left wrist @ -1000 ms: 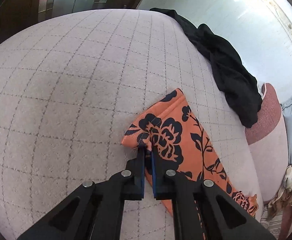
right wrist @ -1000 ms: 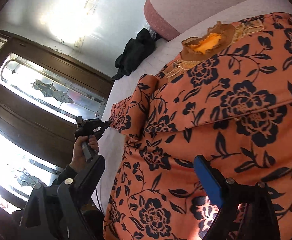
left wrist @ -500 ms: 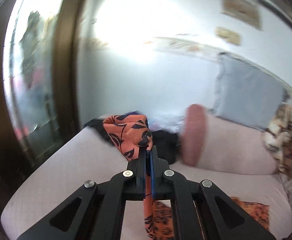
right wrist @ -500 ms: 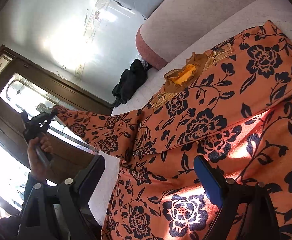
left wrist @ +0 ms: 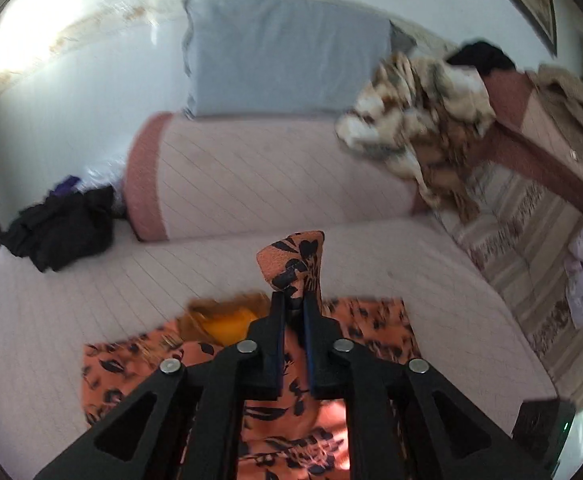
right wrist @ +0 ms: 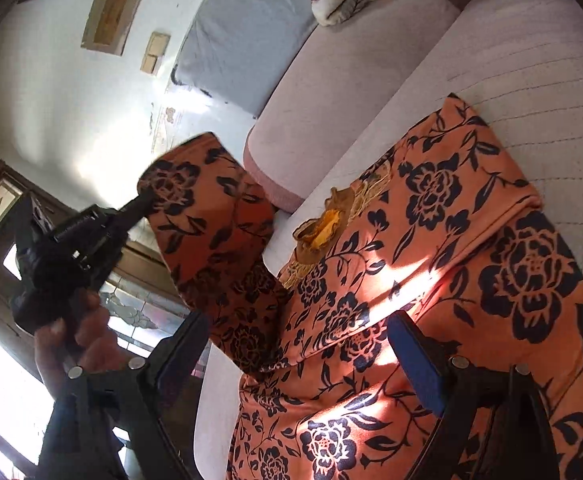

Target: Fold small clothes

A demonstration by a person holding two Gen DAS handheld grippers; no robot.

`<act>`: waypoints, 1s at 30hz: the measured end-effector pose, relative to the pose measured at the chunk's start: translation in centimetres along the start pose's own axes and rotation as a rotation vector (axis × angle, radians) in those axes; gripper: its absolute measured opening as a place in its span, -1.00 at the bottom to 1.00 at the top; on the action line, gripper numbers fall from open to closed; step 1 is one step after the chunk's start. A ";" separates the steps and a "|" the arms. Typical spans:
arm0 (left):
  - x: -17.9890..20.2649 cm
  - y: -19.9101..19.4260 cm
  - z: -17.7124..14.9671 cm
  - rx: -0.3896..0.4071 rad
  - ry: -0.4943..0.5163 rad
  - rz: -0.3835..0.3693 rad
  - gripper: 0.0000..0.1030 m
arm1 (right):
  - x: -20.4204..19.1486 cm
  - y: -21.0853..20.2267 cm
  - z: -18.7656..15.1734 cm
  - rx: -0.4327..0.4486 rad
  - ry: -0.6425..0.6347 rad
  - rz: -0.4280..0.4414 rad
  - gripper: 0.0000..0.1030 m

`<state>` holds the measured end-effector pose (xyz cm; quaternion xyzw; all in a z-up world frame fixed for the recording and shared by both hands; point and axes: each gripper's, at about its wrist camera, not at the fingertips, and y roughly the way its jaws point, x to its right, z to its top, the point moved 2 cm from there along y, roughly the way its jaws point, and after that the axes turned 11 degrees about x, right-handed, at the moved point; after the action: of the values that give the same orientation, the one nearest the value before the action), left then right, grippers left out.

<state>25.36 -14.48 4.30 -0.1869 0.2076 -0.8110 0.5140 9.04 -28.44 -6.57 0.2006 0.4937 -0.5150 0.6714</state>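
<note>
Orange floral garment [right wrist: 443,264] lies spread on the pink quilted sofa seat [left wrist: 139,280], its collar [right wrist: 323,224] toward the bolster [left wrist: 259,176] at the back. Left gripper [left wrist: 292,308] carries the sleeve [right wrist: 211,208] raised above the collar, cloth end poking up past the tips; its jaws are opening at this moment with the sleeve fabric between them, pads appearing to be in contact with it. Right gripper [right wrist: 295,356] hovers over the garment's body on the side away from the collar, jaws spread wide, nothing between them. Judged step: laying the sleeve across the chest for the first fold. To do it well: bring the sleeve down flat across the body just below the collar before the pads part fully, else it drops bunched and twisted. Keep the fold line along the shoulder seam, straight. The free right gripper could press the body cloth near the collar so the garment does not drag sideways. Black clothing [left wrist: 59,228] sits beside the bolster's end, well apart, no hindrance.
</note>
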 end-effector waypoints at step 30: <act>-26.2 -8.6 -17.6 -0.049 -0.399 0.279 0.03 | 3.5 2.5 4.9 0.031 -0.013 -0.477 0.84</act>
<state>20.27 15.30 -8.39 -0.3256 0.1454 -0.6740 0.6470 13.44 -32.95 -8.12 0.0851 0.5149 -0.6677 0.5309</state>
